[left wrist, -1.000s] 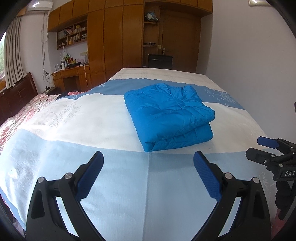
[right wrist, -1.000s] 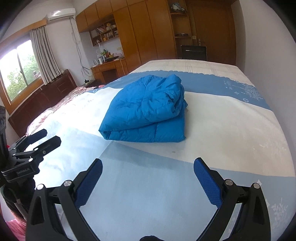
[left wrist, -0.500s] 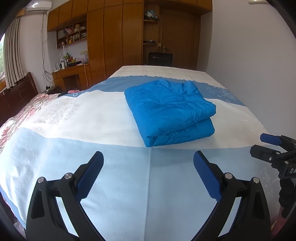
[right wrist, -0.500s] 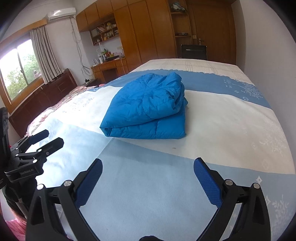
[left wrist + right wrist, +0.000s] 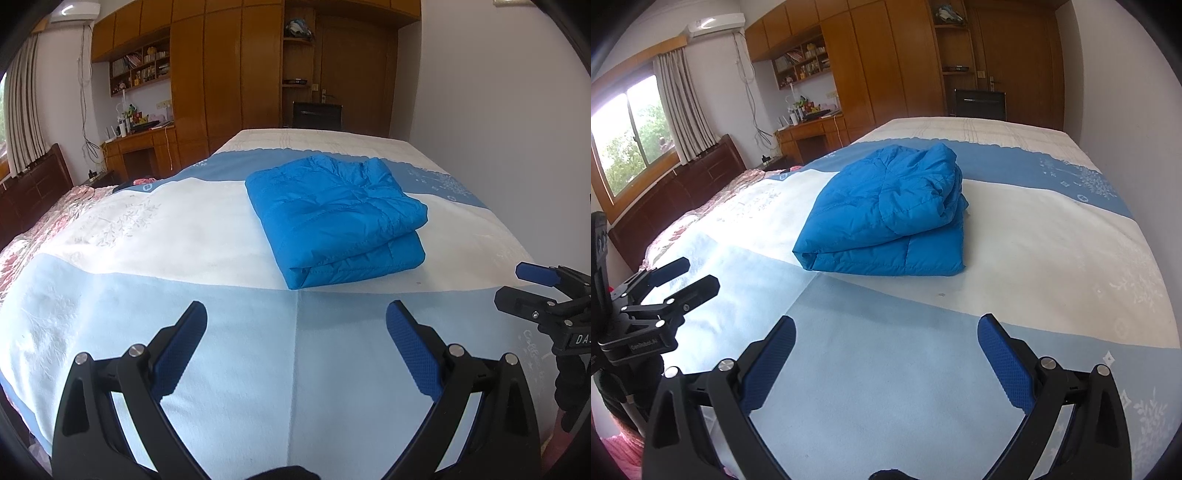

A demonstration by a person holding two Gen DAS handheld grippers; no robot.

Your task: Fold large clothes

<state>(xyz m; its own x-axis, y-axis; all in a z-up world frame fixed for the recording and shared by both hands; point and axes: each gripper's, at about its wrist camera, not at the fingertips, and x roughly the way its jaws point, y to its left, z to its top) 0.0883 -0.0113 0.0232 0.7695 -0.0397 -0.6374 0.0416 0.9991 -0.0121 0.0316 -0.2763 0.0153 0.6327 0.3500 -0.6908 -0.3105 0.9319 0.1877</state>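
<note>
Blue padded jacket (image 5: 334,218) lay folded into a compact stacked rectangle on the bed (image 5: 155,229), resting on the white band of the cover, approx. mid-bed and slightly toward the wall side. Left gripper (image 5: 295,339) was held low over the pale-blue band at the near edge, jaws wide apart, nothing between them, well apart from the garment. Right gripper (image 5: 886,350) was likewise spread and empty, also near the front edge; each tool was visible at the margin of the other's view. Fold condition: layers stacked, near edge tidy; in the right wrist view the far-right side bulged, poss. a hood or collar bunched underneath, though fisheye distortion made that hard to confirm. Assessment: fold appeared complete or nearly so. Recommendation for the step in hand, i.e. finishing and release: keep both tools clear of the stack so no layer drags open; if tidying is wanted, approach the bulged side low and level, pinch only the top layer, tuck inward, press flat, then let go before lifting away. Padded fill likely springs back, so press rather than pull.
</note>
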